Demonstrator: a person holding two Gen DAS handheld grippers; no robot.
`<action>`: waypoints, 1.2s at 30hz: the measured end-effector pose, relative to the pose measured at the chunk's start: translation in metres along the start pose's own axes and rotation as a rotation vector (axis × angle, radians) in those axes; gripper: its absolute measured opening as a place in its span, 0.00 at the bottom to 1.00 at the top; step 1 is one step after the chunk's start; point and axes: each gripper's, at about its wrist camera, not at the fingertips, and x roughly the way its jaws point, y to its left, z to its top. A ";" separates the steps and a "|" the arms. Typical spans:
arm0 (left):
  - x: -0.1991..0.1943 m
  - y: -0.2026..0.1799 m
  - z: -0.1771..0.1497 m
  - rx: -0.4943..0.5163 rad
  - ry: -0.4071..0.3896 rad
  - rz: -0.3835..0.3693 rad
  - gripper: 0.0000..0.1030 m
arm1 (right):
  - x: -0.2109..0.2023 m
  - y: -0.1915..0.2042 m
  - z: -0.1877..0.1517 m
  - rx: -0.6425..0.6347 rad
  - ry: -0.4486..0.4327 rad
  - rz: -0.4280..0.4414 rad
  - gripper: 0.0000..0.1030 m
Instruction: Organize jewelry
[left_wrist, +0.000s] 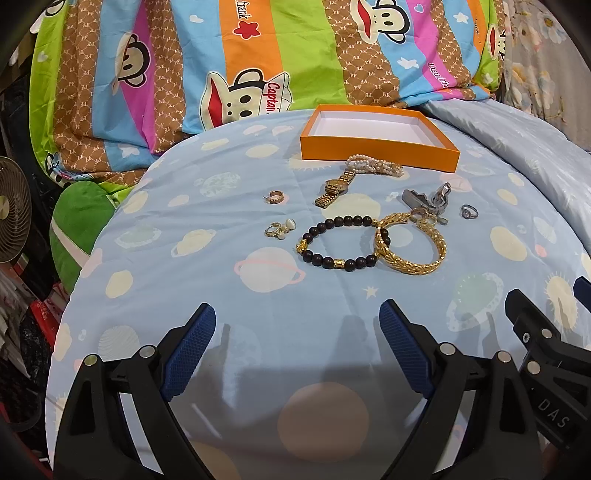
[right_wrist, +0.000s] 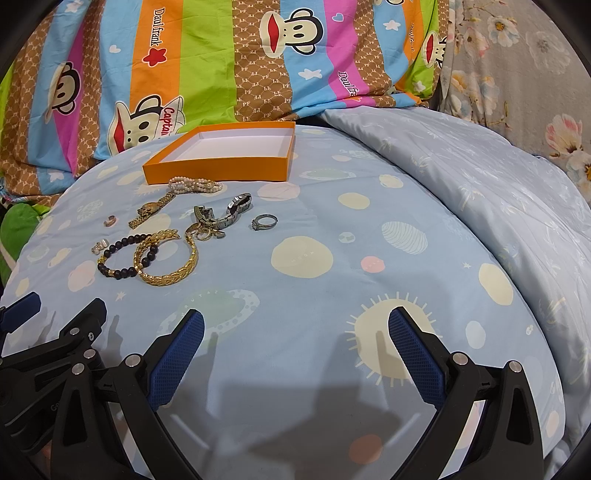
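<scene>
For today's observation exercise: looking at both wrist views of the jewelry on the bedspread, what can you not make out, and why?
- Near floor of the orange box: hidden by its front wall, both views.
- Small earring cluster: too small to count, left view.
- Tangle beside the silver watch: pieces overlap; rings or charms unclear, right view.
- Beaded bracelet: its end lies under the gold bangle.
- Fan: cut off by left edge.

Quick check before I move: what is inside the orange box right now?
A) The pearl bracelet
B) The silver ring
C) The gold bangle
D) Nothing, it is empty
D: the orange box shows only its bare white floor, while the pearl bracelet lies on the sheet just in front of it, and the gold bangle and silver ring lie nearer the jaws.
</scene>
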 end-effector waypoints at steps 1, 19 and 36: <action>0.000 0.000 0.000 0.000 0.000 0.000 0.85 | 0.000 0.000 0.000 0.000 0.000 0.000 0.95; 0.000 0.001 0.000 -0.007 0.000 -0.007 0.85 | -0.001 0.002 0.000 -0.002 0.006 0.000 0.95; 0.006 0.033 0.008 -0.080 0.007 -0.046 0.92 | 0.016 0.010 0.015 0.003 0.051 0.116 0.95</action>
